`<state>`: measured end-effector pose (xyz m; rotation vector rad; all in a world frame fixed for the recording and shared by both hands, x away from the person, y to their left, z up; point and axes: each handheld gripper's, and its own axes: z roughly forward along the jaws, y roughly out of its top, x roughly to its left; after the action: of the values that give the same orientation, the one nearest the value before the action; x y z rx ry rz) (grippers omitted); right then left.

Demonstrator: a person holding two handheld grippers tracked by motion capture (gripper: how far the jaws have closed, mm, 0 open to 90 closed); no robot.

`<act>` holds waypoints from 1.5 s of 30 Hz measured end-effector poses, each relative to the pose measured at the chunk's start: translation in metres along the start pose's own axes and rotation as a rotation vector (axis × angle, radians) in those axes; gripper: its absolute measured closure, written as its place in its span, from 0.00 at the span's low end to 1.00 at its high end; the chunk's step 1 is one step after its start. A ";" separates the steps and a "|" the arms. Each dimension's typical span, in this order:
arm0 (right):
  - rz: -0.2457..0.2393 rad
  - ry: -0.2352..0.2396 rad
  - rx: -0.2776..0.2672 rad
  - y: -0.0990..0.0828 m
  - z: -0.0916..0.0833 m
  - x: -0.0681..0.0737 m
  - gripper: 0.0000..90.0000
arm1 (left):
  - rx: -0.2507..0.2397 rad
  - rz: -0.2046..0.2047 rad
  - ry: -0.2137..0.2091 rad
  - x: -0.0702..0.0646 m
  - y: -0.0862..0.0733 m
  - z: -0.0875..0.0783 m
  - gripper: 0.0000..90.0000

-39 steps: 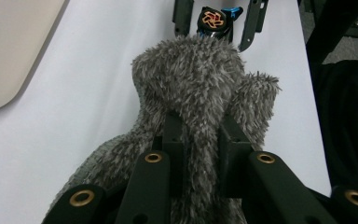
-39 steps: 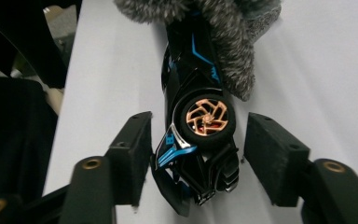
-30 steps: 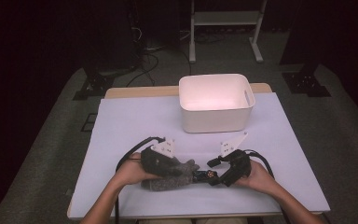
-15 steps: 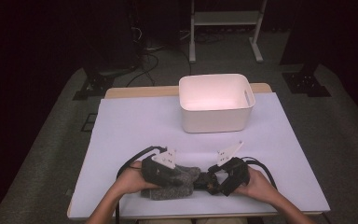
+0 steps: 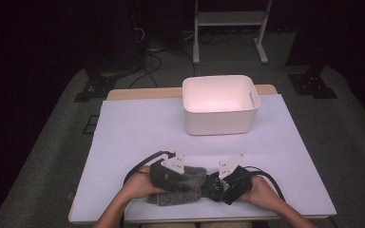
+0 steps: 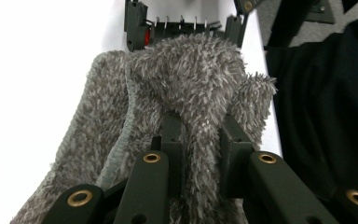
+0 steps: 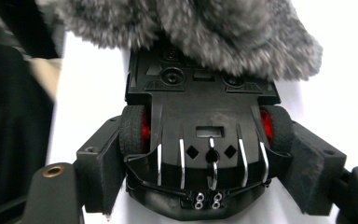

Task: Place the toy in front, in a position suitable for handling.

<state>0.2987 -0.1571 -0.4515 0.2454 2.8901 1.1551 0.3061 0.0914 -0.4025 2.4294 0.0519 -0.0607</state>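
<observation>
A fuzzy grey cloth (image 5: 179,192) lies near the table's front edge, draped over one end of a black toy car (image 5: 214,184) with red wheels. My left gripper (image 5: 187,182) is shut on a fold of the cloth (image 6: 191,70), its jaws (image 6: 200,126) buried in the pile. In that view the toy car (image 6: 186,25) pokes out beyond the cloth. My right gripper (image 7: 209,163) is shut on the toy car (image 7: 200,107), one pad against each side at the wheels. Its jaws have just been closing with the car between them. The cloth (image 7: 205,28) hides the car's far end.
A white plastic bin (image 5: 218,121) stands at the back middle of the table, on the pale sheet (image 5: 138,128) that covers it. Cables trail from both grippers along the front edge. Dark floor, stands and a metal rack lie beyond the table.
Both hands, with the cloth and the car between them, have drifted slightly toward the table's front edge. The right gripper sits a little lower.
</observation>
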 end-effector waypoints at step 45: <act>-0.038 0.028 -0.031 -0.008 -0.001 -0.019 0.26 | 0.034 0.052 0.030 0.009 0.030 0.026 0.86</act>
<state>0.3165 -0.1665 -0.4565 0.1737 2.8840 1.2062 0.3162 0.0523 -0.4031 2.4647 0.0011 -0.0018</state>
